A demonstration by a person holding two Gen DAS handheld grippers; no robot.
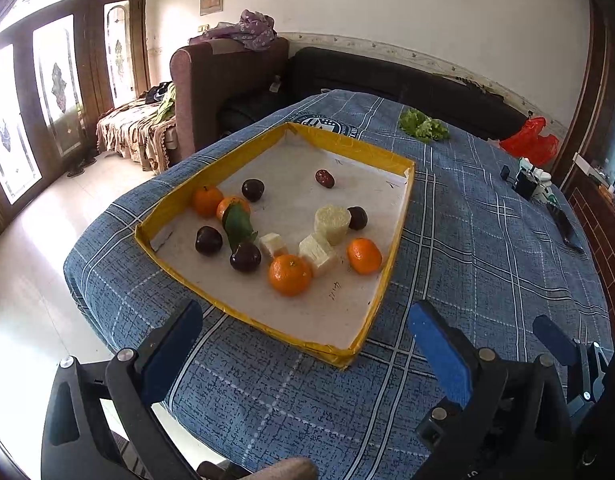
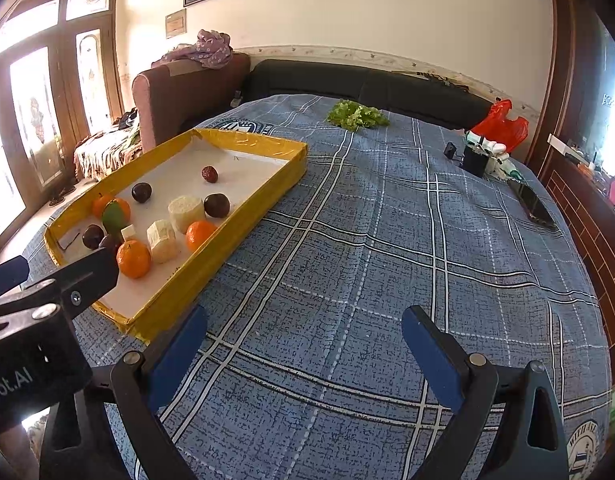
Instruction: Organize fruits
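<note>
Both blue-padded grippers, left [image 1: 303,336] and right [image 2: 303,336], gaped wide and empty. The round orange tangerines [image 1: 290,275] lay in the shallow yellow-rimmed cardboard tray [image 1: 263,322] just beyond the left fingers, left of the right fingers.

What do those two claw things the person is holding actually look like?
Both the left gripper and the right gripper are black plastic frames with silver rivets and two fingers faced with blue pads. The left one carries white lettering ending "bot.AI".
</note>
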